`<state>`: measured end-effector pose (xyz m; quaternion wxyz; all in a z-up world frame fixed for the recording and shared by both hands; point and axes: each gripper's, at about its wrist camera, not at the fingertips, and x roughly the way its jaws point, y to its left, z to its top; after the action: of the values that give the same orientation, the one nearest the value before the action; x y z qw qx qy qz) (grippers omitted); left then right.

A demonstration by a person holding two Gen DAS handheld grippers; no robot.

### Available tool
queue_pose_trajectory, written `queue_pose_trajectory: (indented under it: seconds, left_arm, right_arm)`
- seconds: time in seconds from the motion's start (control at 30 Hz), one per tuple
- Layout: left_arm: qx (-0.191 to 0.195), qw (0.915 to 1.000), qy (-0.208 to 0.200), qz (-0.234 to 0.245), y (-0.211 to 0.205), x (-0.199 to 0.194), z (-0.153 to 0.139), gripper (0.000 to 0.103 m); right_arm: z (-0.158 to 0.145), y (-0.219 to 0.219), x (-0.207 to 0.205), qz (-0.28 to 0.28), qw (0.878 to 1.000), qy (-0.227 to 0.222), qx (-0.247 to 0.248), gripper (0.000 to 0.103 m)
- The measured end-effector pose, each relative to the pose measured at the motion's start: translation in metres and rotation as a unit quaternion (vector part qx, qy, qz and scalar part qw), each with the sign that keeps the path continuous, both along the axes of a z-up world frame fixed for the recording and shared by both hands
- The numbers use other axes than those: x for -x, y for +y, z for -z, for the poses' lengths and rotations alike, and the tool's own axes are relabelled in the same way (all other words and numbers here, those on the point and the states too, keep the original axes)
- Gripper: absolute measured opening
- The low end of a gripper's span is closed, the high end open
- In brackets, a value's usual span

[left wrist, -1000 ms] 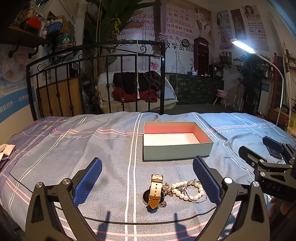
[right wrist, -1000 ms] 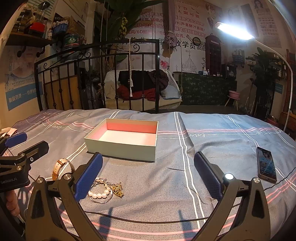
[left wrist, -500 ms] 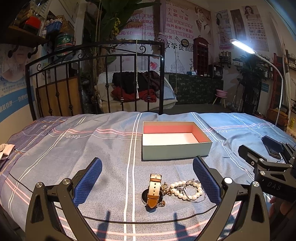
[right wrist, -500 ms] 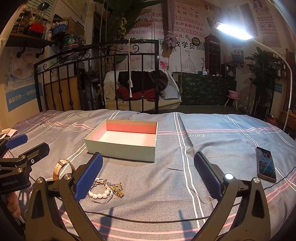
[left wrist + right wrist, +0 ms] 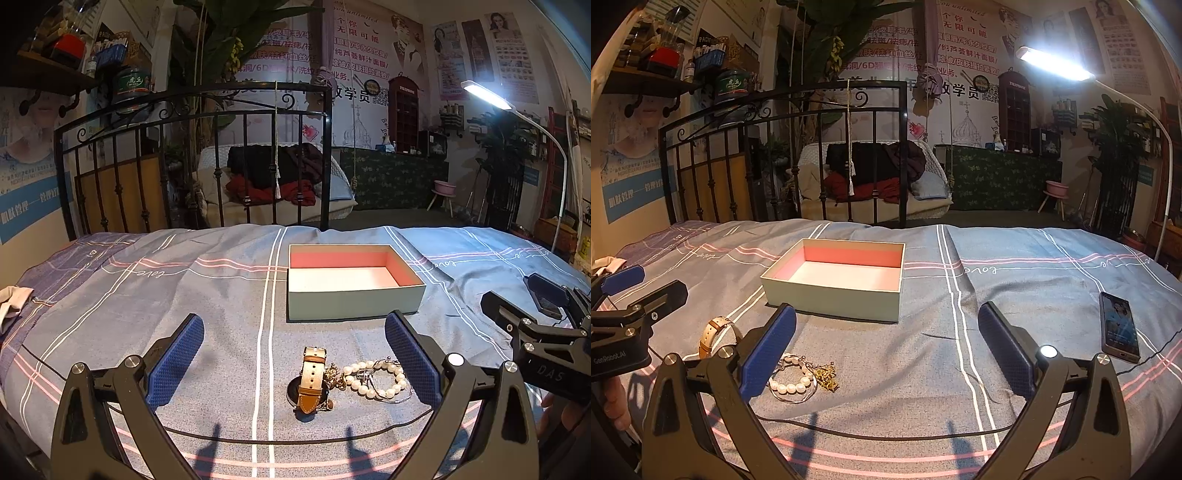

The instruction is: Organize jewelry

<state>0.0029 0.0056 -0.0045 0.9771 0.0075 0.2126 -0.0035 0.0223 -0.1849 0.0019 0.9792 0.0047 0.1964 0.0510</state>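
A brown-strap watch (image 5: 312,378), a gold chain (image 5: 334,376) and a pearl bracelet (image 5: 376,378) lie together on the blue bedspread. My left gripper (image 5: 293,354) is open and empty, with the jewelry between and just ahead of its fingers. Behind them stands an open pale-green box (image 5: 354,304) with a pink and white inside, empty. In the right wrist view my right gripper (image 5: 886,345) is open and empty; the pearls (image 5: 792,384) and chain (image 5: 825,374) lie by its left finger, the watch (image 5: 711,336) further left, the box (image 5: 831,299) ahead.
A phone (image 5: 1118,326) lies on the bedspread to the right, with a black cable (image 5: 886,435) running across the front. A black iron bed frame (image 5: 192,158) stands at the far edge. A lamp (image 5: 1052,68) shines from the upper right.
My left gripper has shifted slightly, so the jewelry and box sit a little further left in its view. The right gripper has barely moved. Both stay open.
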Motion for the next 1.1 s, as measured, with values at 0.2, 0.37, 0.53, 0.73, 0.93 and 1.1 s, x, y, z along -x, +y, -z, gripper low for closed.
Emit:
queue_pose_trajectory:
  seconds: [0.2, 0.37, 0.53, 0.73, 0.93, 1.1]
  left_arm:
    - [-0.004, 1.0000, -0.001, 0.001, -0.0026, 0.0013, -0.0001, 0.097]
    - [-0.005, 1.0000, 0.002, 0.001, -0.0033, -0.0008, -0.0005, 0.097]
    - [-0.006, 1.0000, 0.004, 0.000, -0.0036, -0.0003, 0.0002, 0.097]
    - [-0.006, 1.0000, 0.006, 0.000, -0.0040, -0.0017, 0.0001, 0.097]
    - [-0.006, 0.9999, 0.008, -0.001, -0.0024, -0.0016, 0.0003, 0.097]
    - [-0.007, 0.9999, 0.010, 0.000, -0.0013, -0.0017, 0.0009, 0.097]
  right_arm:
    - [-0.0001, -0.0014, 0.0002, 0.000, 1.000, 0.002, 0.000, 0.097]
    - [-0.0003, -0.0018, -0.0013, 0.002, 1.000, 0.003, -0.003, 0.097]
    - [0.0018, -0.0016, -0.0042, -0.001, 1.000, 0.009, -0.005, 0.097]
    - [0.0029, -0.0014, -0.0039, -0.001, 1.000, 0.010, -0.006, 0.097]
    - [0.0056, 0.0006, -0.0046, -0.004, 1.000, 0.012, -0.004, 0.097]
    - [0.0086, 0.0030, -0.0046, -0.007, 1.000, 0.016, -0.002, 0.097]
